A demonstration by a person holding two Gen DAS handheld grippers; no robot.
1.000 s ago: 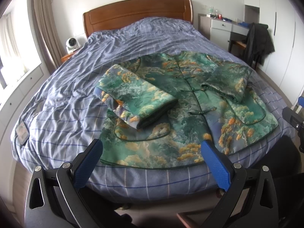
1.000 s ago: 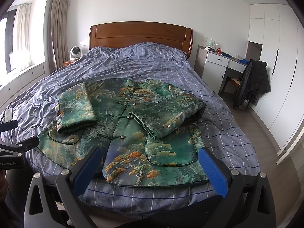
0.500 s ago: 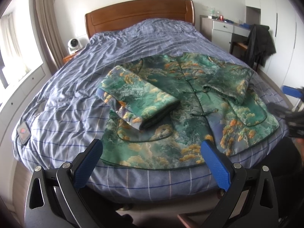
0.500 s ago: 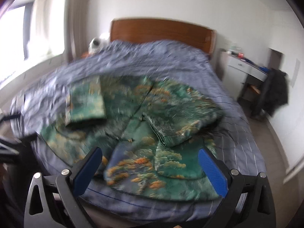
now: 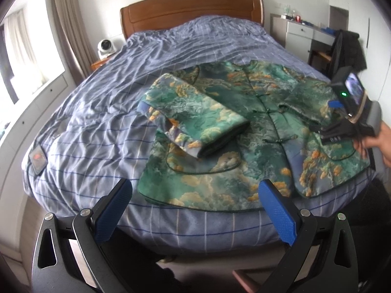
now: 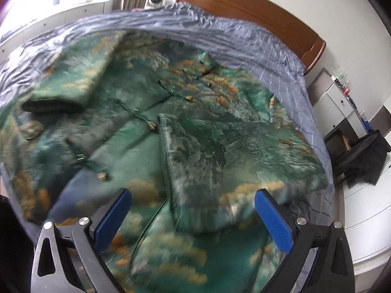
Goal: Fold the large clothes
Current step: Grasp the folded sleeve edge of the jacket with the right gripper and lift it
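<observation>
On the left, the left gripper (image 5: 193, 216) waits by the foot of the bed (image 5: 102, 122), its fingers (image 5: 112, 210) wide apart and holding nothing. The jacket (image 5: 264, 151) lies flat on the bed, front up and buttoned shut. Its left sleeve (image 5: 195, 119) is folded in across the chest, and its right sleeve (image 6: 220, 151) is folded in too. So the sleeves look done. I think the body is not folded yet, because the bottom edge lies straight out near the foot of the bed. On the right, the right gripper (image 6: 193, 216) hangs close over the right sleeve, and its fingers (image 6: 273, 219) are wide apart with nothing in them. That view is blurry. The next job is likely folding the jacket's body up.
</observation>
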